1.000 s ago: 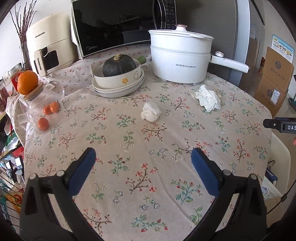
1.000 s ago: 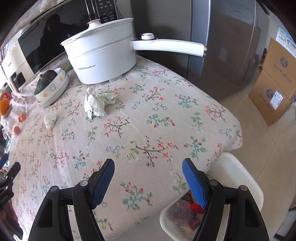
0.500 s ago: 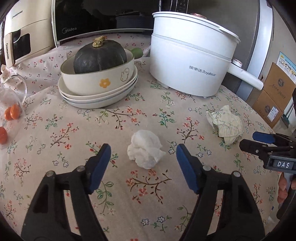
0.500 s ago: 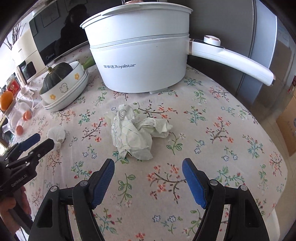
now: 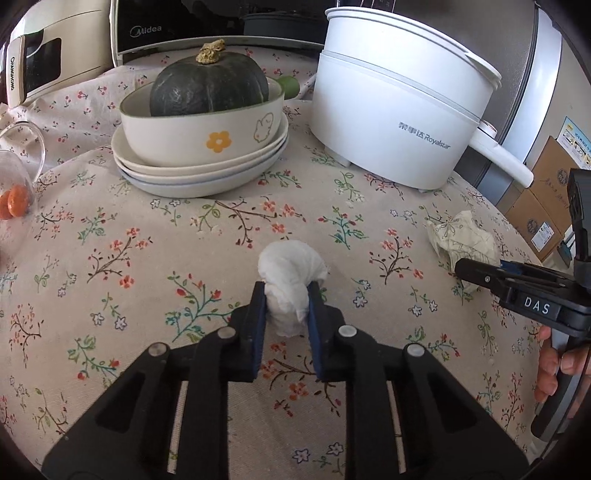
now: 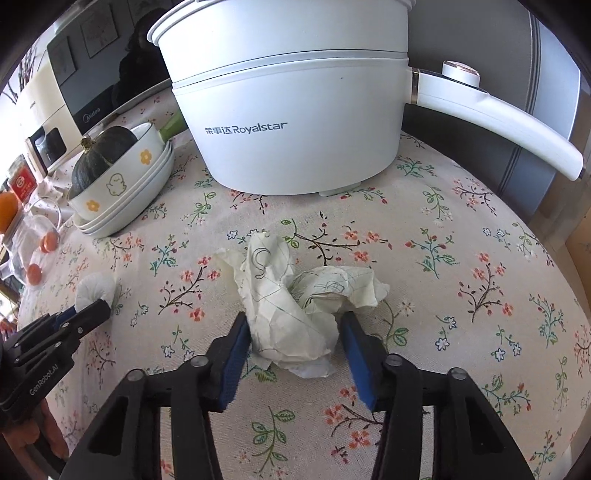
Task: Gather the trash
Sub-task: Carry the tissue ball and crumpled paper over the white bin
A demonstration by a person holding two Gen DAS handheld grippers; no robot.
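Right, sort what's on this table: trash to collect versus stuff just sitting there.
Trash:
white tissue wad, pinched in the left gripper
crumpled paper, between the right gripper fingers

Just sitting there:
Royalstar pot
pumpkin in bowl
microwave

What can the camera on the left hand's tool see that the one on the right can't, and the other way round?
Only the left view shows its own fingers squeezing the white tissue ball, and cardboard boxes off to the right. Only the right view shows the crumpled paper lying between that tool's blue fingers, plus a whole orange and a red tin at far left. Both show the white pot, the squash in its bowl, and the flowered tablecloth.
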